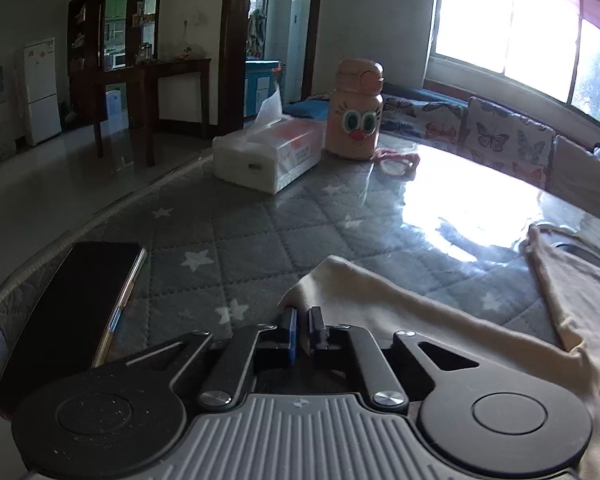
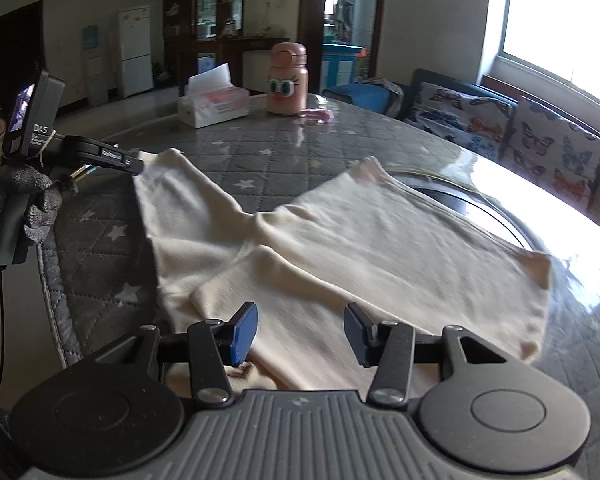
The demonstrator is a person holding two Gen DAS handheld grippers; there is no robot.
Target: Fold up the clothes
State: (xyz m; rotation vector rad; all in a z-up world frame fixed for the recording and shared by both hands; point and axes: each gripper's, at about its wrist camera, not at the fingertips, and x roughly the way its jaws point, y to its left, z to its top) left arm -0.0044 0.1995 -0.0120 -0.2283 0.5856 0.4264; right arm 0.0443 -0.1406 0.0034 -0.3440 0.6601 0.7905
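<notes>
A cream garment (image 2: 340,248) lies spread on the grey star-quilted table (image 2: 268,160), its two sleeve-like ends pointing away. In the left wrist view the garment (image 1: 440,312) runs to the right. My left gripper (image 1: 303,320) is shut on the tip of the garment's left end, at table level. It also shows in the right wrist view (image 2: 138,166) at the cloth's far left corner, held by a gloved hand. My right gripper (image 2: 300,332) is open and empty, hovering just over the garment's near edge.
A black phone (image 1: 76,308) lies at the table's left edge. A tissue pack (image 1: 268,156) and a pink cartoon bottle (image 1: 356,112) stand at the far side, with a pink strap (image 1: 396,160) beside them. A butterfly-print sofa (image 2: 540,140) lines the right.
</notes>
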